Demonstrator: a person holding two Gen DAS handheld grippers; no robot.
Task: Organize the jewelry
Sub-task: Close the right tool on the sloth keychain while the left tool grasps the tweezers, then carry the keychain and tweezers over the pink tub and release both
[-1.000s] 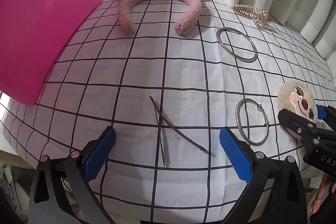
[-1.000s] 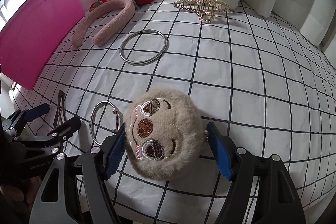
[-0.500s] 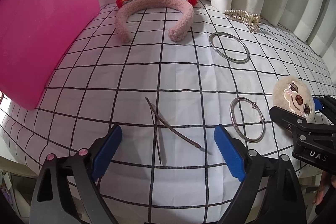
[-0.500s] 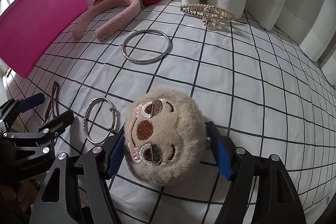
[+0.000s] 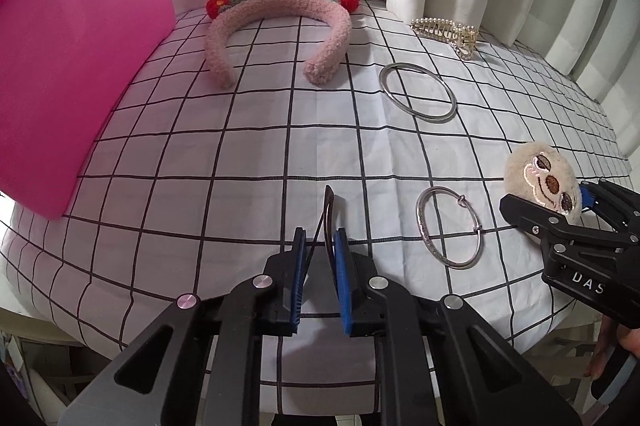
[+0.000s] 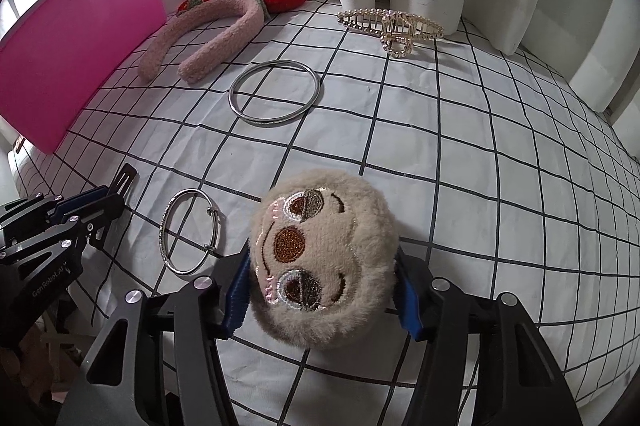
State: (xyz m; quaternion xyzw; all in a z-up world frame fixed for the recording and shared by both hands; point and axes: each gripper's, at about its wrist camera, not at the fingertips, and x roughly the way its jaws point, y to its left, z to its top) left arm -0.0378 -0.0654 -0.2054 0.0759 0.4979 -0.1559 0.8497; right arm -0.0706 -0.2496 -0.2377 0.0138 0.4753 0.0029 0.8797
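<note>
My left gripper (image 5: 320, 238) is shut on a dark brown hair clip (image 5: 329, 214), which stands up between its blue pads above the checked cloth; the clip's tip also shows in the right wrist view (image 6: 125, 177). My right gripper (image 6: 322, 290) is shut on a beige plush sloth-face hair clip (image 6: 320, 258), also seen in the left wrist view (image 5: 540, 182). A small silver bangle (image 5: 448, 232) lies between the two grippers. A larger silver ring bangle (image 5: 418, 92) lies farther back.
A pink bin (image 5: 68, 66) stands at the left. A pink fuzzy headband (image 5: 280, 26) with red strawberries lies at the back, and a pearl claw clip (image 5: 446, 30) at the back right. White curtains hang behind the table.
My left gripper has closed on the dark hair clip and lifted it upright off the cloth. My right gripper has tightened on the plush clip and raised it slightly.
</note>
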